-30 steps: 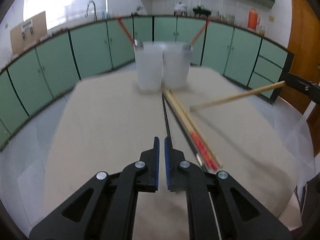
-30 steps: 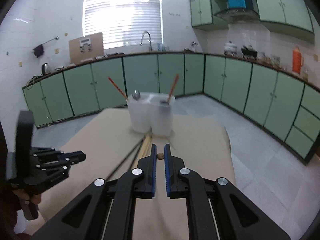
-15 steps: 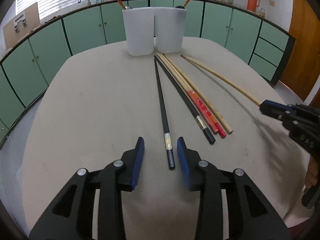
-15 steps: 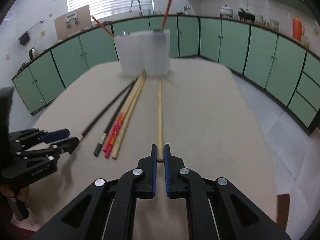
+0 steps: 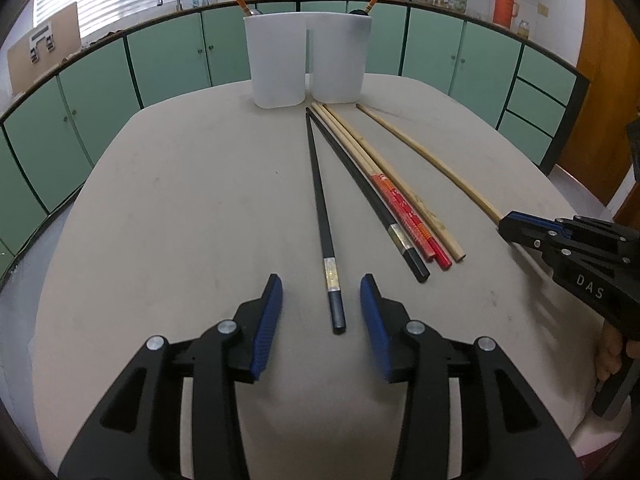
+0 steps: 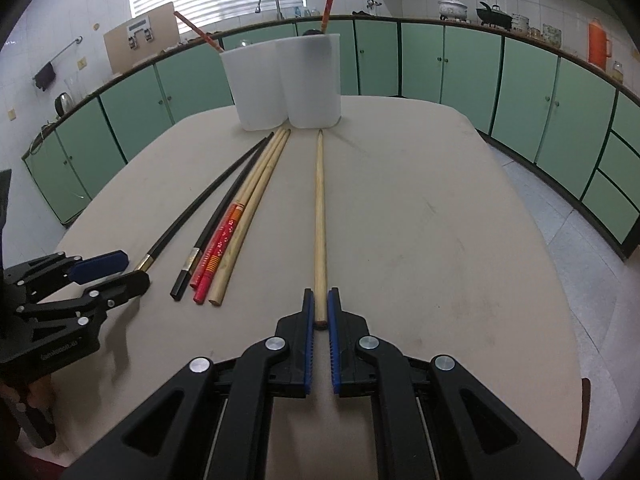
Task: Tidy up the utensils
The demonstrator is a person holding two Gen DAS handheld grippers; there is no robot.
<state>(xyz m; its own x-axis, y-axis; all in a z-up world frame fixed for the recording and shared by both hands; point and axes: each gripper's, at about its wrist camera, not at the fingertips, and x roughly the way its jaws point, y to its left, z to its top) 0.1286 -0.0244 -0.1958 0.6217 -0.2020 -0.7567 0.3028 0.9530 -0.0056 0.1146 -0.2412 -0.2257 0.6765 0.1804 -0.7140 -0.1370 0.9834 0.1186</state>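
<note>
My left gripper [image 5: 320,280] hangs low over the table, its jaws opening. A black chopstick [image 5: 320,200] lies flat between the blue pads [image 5: 268,320], untouched by them. To its right lie a second black chopstick [image 5: 360,184], two red-ended chopsticks [image 5: 404,208] and a plain one [image 5: 424,212]. My right gripper [image 6: 320,294] is shut on the near end of a long wooden chopstick [image 6: 320,208] that rests on the table and points at the holders. Two white holders [image 6: 256,80] [image 6: 312,76] stand at the far edge, each with a red chopstick sticking out.
The beige table [image 5: 180,200] has rounded edges, with bare cloth left of the chopsticks. The right gripper [image 5: 508,224] shows at the right of the left wrist view, the left gripper [image 6: 132,270] at the left of the right wrist view. Green cabinets ring the room.
Both grippers came down to the table. The left one opened and the black chopstick now lies free between its jaws. The right one laid the wooden chopstick flat, still gripping its end.
</note>
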